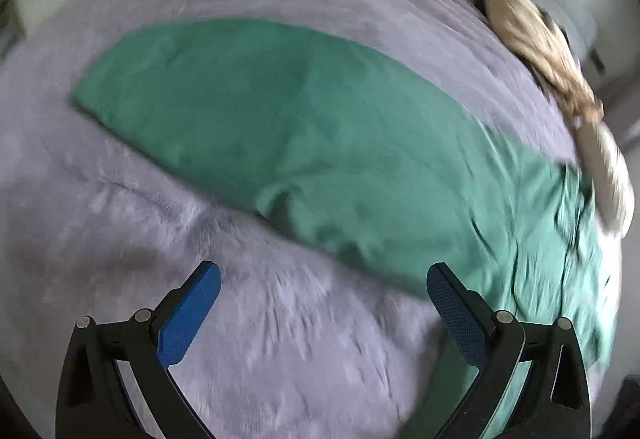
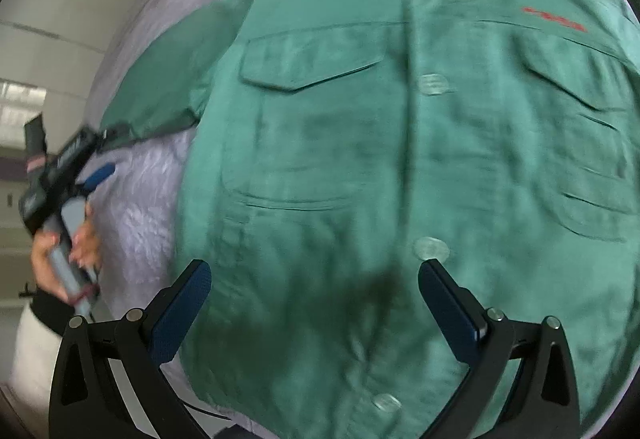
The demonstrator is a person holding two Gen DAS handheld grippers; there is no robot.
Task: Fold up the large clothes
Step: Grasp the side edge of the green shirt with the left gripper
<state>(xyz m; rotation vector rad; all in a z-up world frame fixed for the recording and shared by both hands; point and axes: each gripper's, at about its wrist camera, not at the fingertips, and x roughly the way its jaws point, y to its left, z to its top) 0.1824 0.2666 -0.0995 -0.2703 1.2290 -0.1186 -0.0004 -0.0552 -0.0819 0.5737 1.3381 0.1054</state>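
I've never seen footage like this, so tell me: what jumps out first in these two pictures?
A big green shirt lies buttoned and face up on a fuzzy lilac blanket, filling the right view, one sleeve stretched across the left view. Both open grippers frame the bottom: the left gripper over the blanket, the right gripper over the shirt front. A crumpled beige garment sits at the far right.

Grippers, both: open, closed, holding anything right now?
Left gripper: open, empty, over the grey blanket.
Right gripper: open, empty, above the green shirt.
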